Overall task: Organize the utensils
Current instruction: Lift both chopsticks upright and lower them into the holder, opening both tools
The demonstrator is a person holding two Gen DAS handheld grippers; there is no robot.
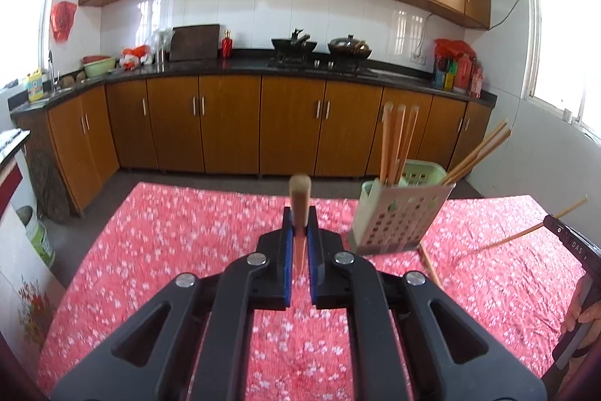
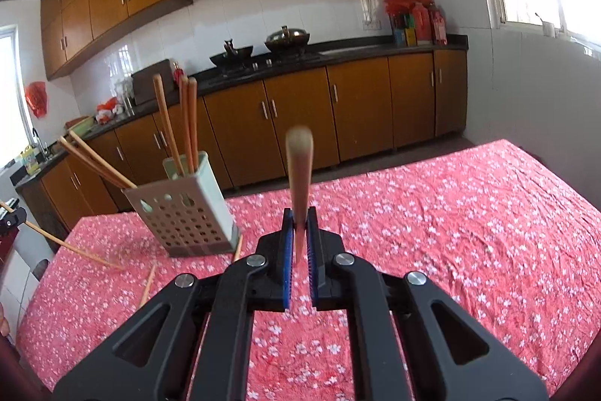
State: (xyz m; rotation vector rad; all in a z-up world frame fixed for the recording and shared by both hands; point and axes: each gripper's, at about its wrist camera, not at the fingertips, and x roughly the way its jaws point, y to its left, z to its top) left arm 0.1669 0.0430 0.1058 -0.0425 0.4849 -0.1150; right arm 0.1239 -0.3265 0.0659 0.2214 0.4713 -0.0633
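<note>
My left gripper (image 1: 299, 217) is shut on a wooden chopstick (image 1: 299, 192) that points forward, raised above the table. My right gripper (image 2: 299, 217) is likewise shut on another wooden chopstick (image 2: 298, 168). A pale green perforated utensil holder (image 1: 398, 218) (image 2: 184, 215) stands on the red floral tablecloth (image 1: 169, 243) (image 2: 432, 232), with several chopsticks in it. It lies ahead and to the right in the left wrist view, and ahead and to the left in the right wrist view. A loose chopstick (image 1: 429, 264) (image 2: 148, 282) lies on the cloth near the holder.
Behind the table runs a kitchen counter (image 1: 233, 64) with wooden cabinets (image 1: 225, 126), woks on a stove (image 1: 323, 47) and bottles (image 1: 462, 74). A person's hand (image 1: 586, 312) holds the right tool's black casing (image 1: 574, 247) at the right edge of the left wrist view.
</note>
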